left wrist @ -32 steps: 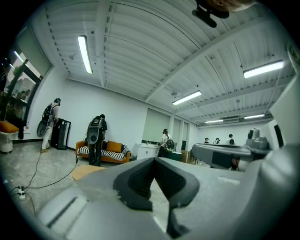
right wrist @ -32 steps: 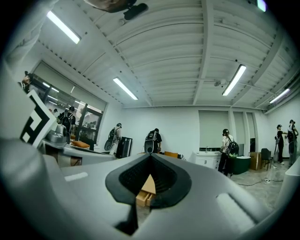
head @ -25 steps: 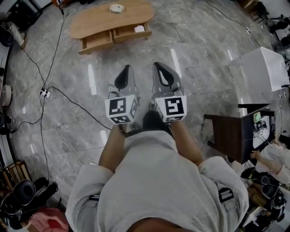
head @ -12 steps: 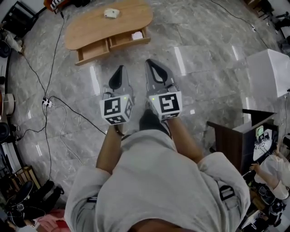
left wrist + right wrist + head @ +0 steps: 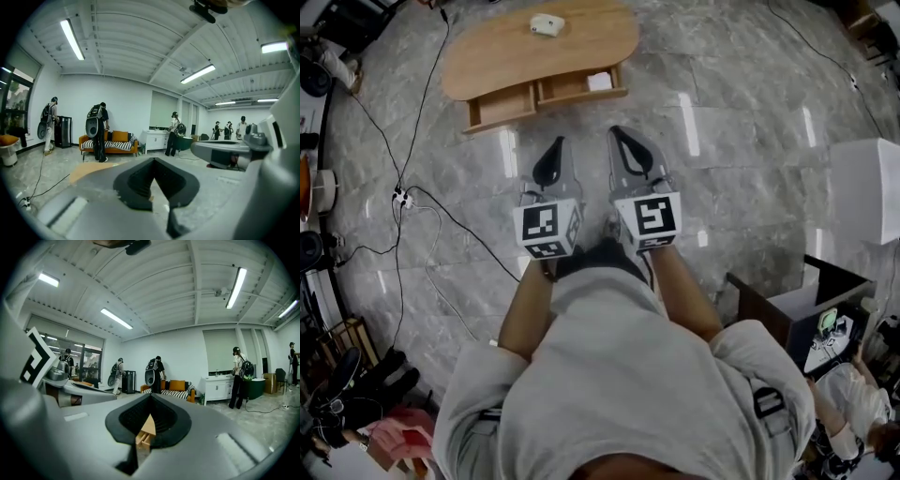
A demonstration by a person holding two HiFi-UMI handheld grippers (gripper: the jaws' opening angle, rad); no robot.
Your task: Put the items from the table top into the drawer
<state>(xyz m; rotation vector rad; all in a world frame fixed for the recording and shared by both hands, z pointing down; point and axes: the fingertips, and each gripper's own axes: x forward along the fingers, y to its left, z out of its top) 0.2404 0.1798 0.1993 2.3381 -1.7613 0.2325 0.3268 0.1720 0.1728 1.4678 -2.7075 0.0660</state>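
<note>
A low wooden table [image 5: 497, 52] stands on the floor at the top of the head view. A white item [image 5: 546, 24] lies on its top. Two of its drawers are pulled out: the left drawer [image 5: 501, 106] looks empty, and the right drawer [image 5: 577, 89] holds a small white thing [image 5: 600, 81]. My left gripper [image 5: 554, 142] and right gripper [image 5: 618, 133] are held side by side, well short of the table and pointing at it. Both are shut with nothing in them. In the right gripper view the table [image 5: 146, 430] shows through the jaw notch.
Black cables [image 5: 441, 211] and a power strip [image 5: 397, 196] lie on the marble floor to the left. A white box [image 5: 872, 183] and a dark desk [image 5: 773, 295] stand to the right. Several people and an orange sofa [image 5: 110, 139] are at the far wall.
Both grippers have been carried forward toward the table, which now looks slightly larger. The white box at the right has slid toward the frame edge. Both grippers stayed shut.
</note>
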